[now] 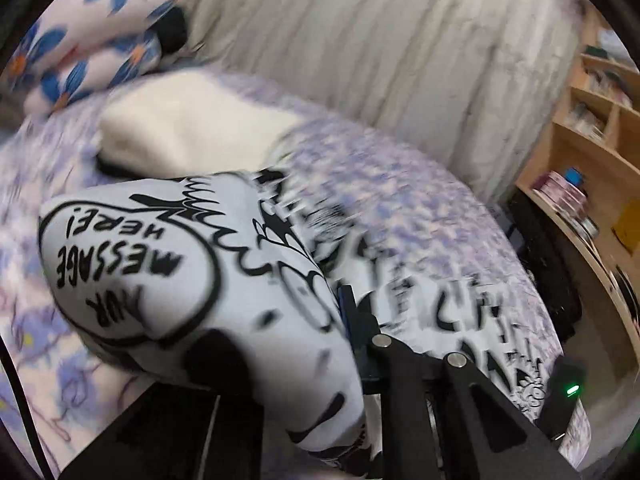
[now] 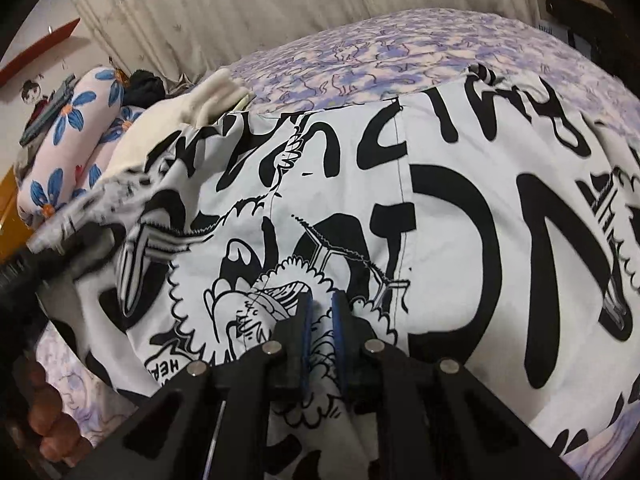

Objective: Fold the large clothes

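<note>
A large white garment with black comic print (image 2: 440,200) lies spread on the bed. My right gripper (image 2: 322,312) points down at its near part, and its blue pads (image 2: 306,320) are shut on a pinch of the cloth. In the left wrist view, a raised fold of the same garment (image 1: 160,272) bulges over my left gripper (image 1: 346,304) and hides one finger. That gripper is shut on the cloth. In the right wrist view this lifted corner (image 2: 80,216) hangs up at the left edge.
The bed has a purple floral sheet (image 2: 360,60). A folded cream garment (image 1: 192,132) and blue-flowered pillows (image 1: 92,40) lie at its head. A pale curtain (image 1: 380,40) is behind the bed, with wooden shelves (image 1: 592,140) to the right. A hand (image 2: 48,420) shows at lower left.
</note>
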Demonstrator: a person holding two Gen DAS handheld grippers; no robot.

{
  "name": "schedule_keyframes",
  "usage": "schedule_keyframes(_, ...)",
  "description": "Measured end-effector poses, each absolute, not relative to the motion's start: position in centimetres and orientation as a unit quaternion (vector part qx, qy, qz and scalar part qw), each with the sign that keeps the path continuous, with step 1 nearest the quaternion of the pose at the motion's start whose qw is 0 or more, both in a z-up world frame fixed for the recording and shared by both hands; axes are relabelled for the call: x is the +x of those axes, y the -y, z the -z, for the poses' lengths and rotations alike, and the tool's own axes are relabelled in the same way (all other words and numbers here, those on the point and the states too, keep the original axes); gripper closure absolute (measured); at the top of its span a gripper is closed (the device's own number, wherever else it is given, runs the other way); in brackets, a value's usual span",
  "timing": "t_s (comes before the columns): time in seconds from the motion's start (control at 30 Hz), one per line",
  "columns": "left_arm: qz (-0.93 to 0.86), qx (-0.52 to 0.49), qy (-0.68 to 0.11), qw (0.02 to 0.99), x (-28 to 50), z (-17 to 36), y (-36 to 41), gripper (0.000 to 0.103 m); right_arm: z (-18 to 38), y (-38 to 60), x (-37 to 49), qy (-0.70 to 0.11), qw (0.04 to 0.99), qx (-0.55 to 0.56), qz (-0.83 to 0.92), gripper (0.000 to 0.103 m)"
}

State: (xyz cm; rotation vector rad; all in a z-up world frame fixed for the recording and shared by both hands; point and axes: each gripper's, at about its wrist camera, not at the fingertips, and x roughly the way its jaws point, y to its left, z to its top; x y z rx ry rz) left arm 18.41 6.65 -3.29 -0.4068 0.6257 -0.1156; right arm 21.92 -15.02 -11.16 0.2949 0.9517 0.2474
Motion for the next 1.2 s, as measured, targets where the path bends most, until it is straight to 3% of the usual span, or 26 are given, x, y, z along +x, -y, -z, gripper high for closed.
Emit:
schedule_keyframes(0.43, 0.221, -0.049, -0.273, 0.935, 18.0, -3.2, 12.3, 0.090, 9.0, 24.4, 15.6, -0.449, 0.843, 0.263, -0.134, 0.093)
schedule_keyframes(0.6, 0.260, -0.010, -0.323, 0.910, 18.7, 0.2, 20.4, 0.090, 7.8, 31.9, 11.7, -0.426, 0.875, 0.228, 0.012, 0.093)
schedule_keyframes(0.8, 0.266, 0.079, -0.377, 0.883, 17.8, 6.5, 27.4, 0.089, 9.1, 39.3, 8.9, -0.426, 0.861, 0.262, 0.097, 0.093)
schedule_keyframes(1.07, 0.285, 0.116, -0.349, 0.885, 15.6, 5.6, 29.7, 0.089, 9.1, 42.0, 8.6, -0.404, 0.864, 0.280, 0.109, 0.093)
schedule_keyframes(1.13, 0.278, 0.129, -0.373, 0.876, 16.1, 6.5, 30.4, 0.073, 9.1, 42.2, 8.6, -0.402, 0.863, 0.288, 0.108, 0.093)
schedule_keyframes(1.2, 0.267, 0.136, -0.393, 0.869, 16.7, 7.2, 30.8, 0.070, 8.9, 42.4, 8.7, -0.402, 0.861, 0.291, 0.108, 0.093)
